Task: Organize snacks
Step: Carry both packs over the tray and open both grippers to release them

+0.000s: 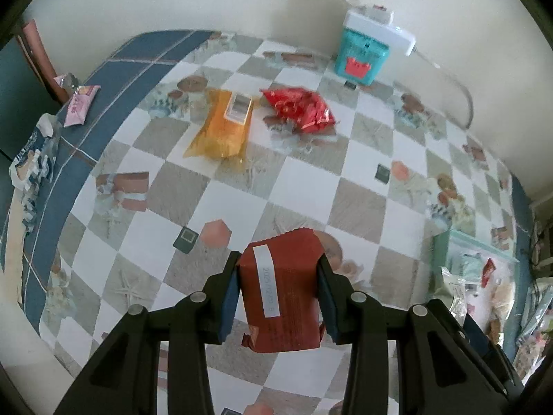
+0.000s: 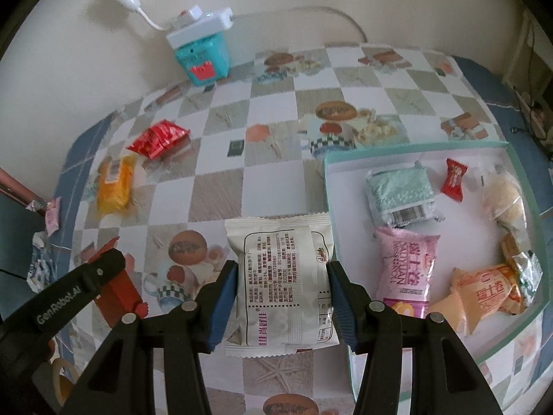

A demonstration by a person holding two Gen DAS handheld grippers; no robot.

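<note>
My left gripper is shut on a dark red snack packet with a white date strip, held above the checkered tablecloth. My right gripper is shut on a white snack packet with printed text, hanging just left of the mint-edged tray. That tray holds several wrapped snacks, among them a pink packet and a mint packet. The left gripper with its red packet also shows at the lower left of the right wrist view. An orange packet and a shiny red packet lie on the table farther back.
A teal box with a white power adapter on top stands against the wall at the back. A small pink packet and a blue-white wrapper lie near the table's left edge. The tray sits at the right edge.
</note>
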